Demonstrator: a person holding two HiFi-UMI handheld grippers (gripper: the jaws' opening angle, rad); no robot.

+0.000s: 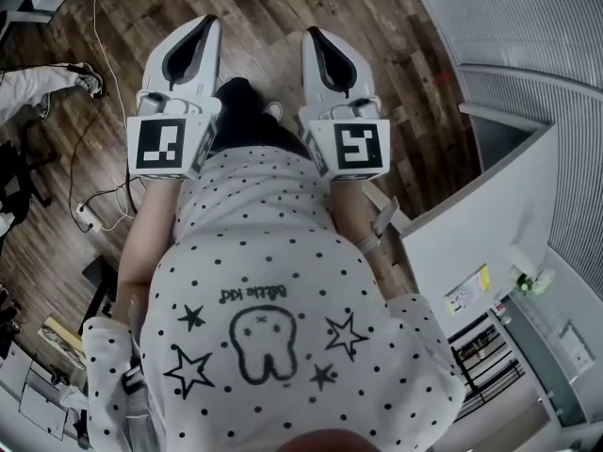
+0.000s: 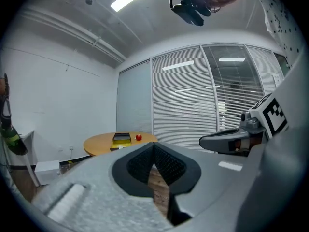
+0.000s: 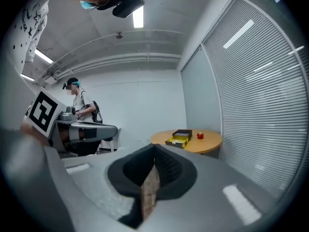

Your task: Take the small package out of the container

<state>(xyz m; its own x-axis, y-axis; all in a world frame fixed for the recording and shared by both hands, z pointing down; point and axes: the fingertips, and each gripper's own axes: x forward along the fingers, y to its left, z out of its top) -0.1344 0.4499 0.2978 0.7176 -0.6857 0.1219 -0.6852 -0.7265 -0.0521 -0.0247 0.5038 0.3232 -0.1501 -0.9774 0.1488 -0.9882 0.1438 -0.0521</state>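
A black and yellow box [image 2: 121, 138] lies on a round wooden table [image 2: 104, 144] far ahead, with a small red thing [image 2: 138, 137] beside it. The right gripper view shows the same box [image 3: 179, 137], red thing [image 3: 200, 136] and table [image 3: 205, 143]. I cannot make out a small package at this distance. My left gripper [image 2: 153, 145] is shut and holds nothing. My right gripper [image 3: 154, 147] is shut and empty too. In the head view the left gripper [image 1: 211, 20] and right gripper [image 1: 311, 32] are held side by side over the wooden floor, well short of the table.
A white partition [image 1: 476, 219] and shelving stand at my right. Cables and a power strip [image 1: 87, 217] lie on the floor [image 1: 264, 8] at the left. Window blinds [image 2: 193, 100] line the far wall. Another person [image 3: 79, 105] stands at the back.
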